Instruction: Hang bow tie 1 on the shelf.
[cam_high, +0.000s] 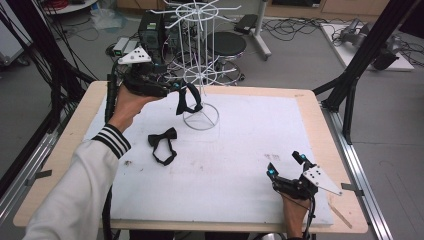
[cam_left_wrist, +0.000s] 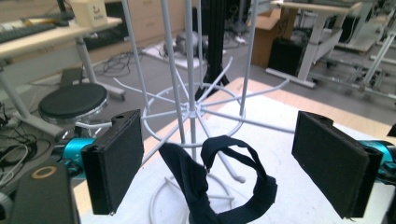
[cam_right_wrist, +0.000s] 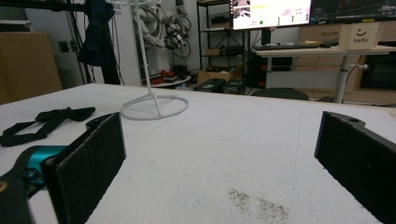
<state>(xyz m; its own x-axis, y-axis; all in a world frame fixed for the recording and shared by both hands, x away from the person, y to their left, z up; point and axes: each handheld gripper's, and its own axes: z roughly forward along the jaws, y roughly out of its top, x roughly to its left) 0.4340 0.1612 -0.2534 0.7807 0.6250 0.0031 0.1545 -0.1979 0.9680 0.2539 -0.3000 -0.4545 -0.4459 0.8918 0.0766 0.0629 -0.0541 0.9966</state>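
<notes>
1. Two tongs in use: left tongs (cam_high: 177, 86) are up off the table at the white wire rack (cam_high: 199, 60), jaws spread wide w/ nothing clamped between the pads.
2. Left gripper view: a dark bow tie (cam_left_wrist: 219, 182) hangs by its strap loop on one of the rack's lower hooks, just past & between the jaws. Can't tell if either pad touches it.
3. Right tongs (cam_high: 286, 164) sit low at the near right of the table (cam_high: 250, 130), jaws wide, empty, well apart from the rack.
4. Second bow tie (cam_high: 163, 145) lies flat on the white table top, left of centre, near the rack's ring base.
5. Right gripper view: faint grey smudge (cam_right_wrist: 259, 203) on the table top between the jaws.
6. Writing: cream box (cam_right_wrist: 363, 35) on a desk behind reads "Hello" under a smile mark; monitor text too small to read.
</notes>
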